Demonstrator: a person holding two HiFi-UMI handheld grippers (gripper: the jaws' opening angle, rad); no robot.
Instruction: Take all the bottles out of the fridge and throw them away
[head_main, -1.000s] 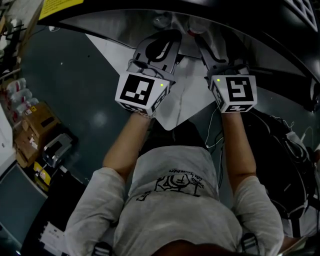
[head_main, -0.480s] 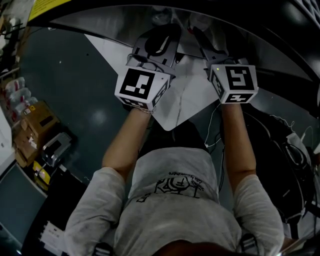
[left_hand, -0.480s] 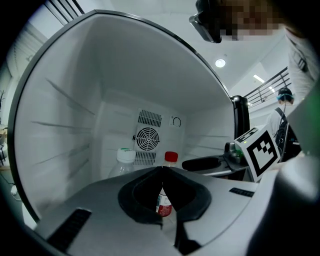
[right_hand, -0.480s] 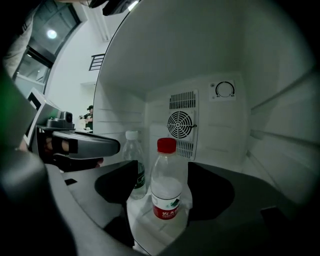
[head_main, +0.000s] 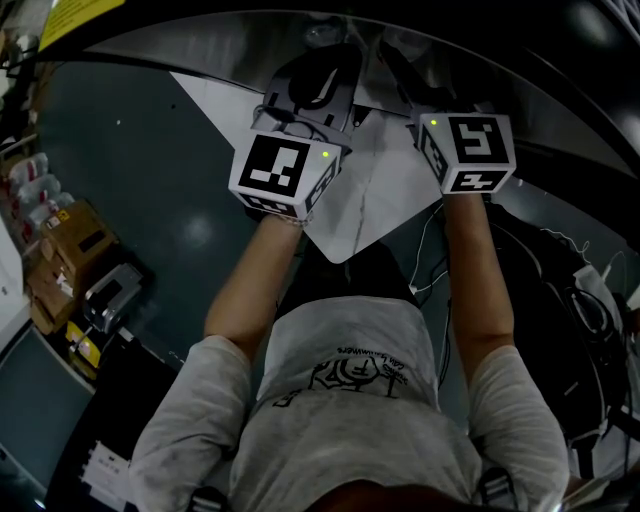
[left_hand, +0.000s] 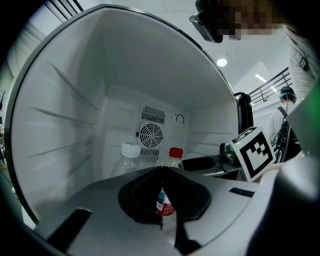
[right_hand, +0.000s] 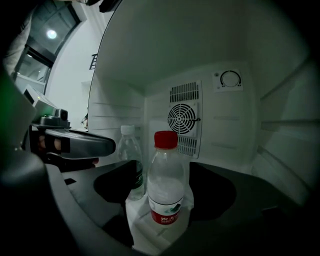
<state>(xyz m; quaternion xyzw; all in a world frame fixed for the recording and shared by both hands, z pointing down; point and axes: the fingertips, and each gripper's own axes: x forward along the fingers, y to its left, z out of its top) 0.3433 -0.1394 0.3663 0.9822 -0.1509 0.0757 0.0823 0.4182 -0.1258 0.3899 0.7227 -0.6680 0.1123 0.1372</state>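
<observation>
The jaws of the right gripper are spread wide and grip nothing; they have just been opening further. In the gap between them stands a red-capped bottle, upright and clear of both pads. The jaws of the left gripper are clenched, tips together, with nothing caught between them. Only a narrow slit is left behind the tips, and the red label of that same bottle shows through it from beyond.

In the head view both forearms reach straight forward, side by side, into the open mouth of the fridge. The right forearm is the more extended, and its gripper tips a little downward. From the right jaws, the left gripper lies off to the left at about the same height.

The red-capped bottle is clear plastic with a red band near its base, and looks nearly empty. It stands on the white fridge floor. Beyond the right jaws, just left of this bottle and further back, stands a white-capped bottle with a dark green label, also clear and upright. The two are near each other but not touching. From the left jaws, the white-capped bottle sits ahead to the left and the red-capped one straight ahead. Behind both is the round fan grille on the back wall.
</observation>
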